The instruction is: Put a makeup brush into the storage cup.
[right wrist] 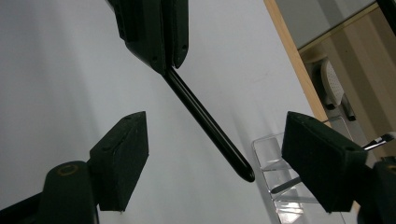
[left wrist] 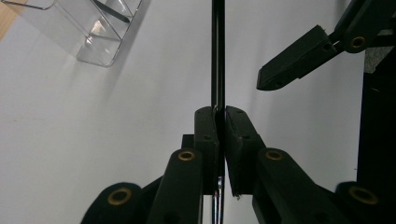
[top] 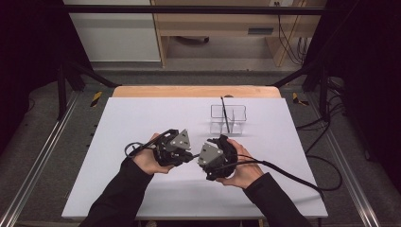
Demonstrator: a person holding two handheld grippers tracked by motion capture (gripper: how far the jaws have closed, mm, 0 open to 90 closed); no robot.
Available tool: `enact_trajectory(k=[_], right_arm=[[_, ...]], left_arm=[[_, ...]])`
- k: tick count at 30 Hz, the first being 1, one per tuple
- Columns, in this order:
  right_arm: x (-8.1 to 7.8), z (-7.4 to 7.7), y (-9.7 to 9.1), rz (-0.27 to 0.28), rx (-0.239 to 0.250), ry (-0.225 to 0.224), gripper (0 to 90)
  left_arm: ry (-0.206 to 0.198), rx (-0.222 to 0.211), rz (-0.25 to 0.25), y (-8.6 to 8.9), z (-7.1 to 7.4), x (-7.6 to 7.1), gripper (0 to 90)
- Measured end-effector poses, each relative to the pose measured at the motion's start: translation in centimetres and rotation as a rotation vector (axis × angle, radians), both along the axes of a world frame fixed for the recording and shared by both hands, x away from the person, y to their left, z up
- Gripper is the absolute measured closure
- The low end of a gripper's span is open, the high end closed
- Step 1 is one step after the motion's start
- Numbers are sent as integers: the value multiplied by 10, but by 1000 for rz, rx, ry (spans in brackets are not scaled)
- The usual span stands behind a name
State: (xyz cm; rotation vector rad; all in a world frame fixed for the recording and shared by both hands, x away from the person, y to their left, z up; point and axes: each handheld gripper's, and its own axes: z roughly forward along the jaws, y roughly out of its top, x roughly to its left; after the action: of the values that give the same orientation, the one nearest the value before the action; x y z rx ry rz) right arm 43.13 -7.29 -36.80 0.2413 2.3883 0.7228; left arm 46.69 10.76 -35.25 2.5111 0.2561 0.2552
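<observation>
My left hand-held gripper (left wrist: 220, 116) is clamped on the black stick (right wrist: 208, 123), held above the counter (top: 142, 118). My right hand-held gripper (right wrist: 224, 154) stands wide around its free end. I should centre it before closing, then release left.

Two hand-held grippers (top: 193, 155) facing, clear organizer (top: 228, 119) behind, white table (top: 142, 123)

High view looks down; gripper views sit close, sharing the table (top: 142, 189).
</observation>
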Motion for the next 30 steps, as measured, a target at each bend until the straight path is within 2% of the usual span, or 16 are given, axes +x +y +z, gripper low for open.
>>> enact_trajectory(k=[3, 7, 14, 18, 30], right_arm=[[0, -1, 1, 7, -9, -3, 254], [-1, -2, 4, 21, -46, -12, 272], [0, -7, 7, 44, -105, -49, 309], [-1, -8, 9, 64, -147, -85, 344], [-4, -12, 14, 95, -197, -115, 423]], left_arm=[[3, 5, -2, -1, -1, 0, 833], [14, 10, -2, -1, -1, 2, 833], [24, 14, -8, -1, -1, 2, 833], [23, 21, -13, -2, -1, 2, 833], [28, 25, -25, -4, -2, 1, 833]])
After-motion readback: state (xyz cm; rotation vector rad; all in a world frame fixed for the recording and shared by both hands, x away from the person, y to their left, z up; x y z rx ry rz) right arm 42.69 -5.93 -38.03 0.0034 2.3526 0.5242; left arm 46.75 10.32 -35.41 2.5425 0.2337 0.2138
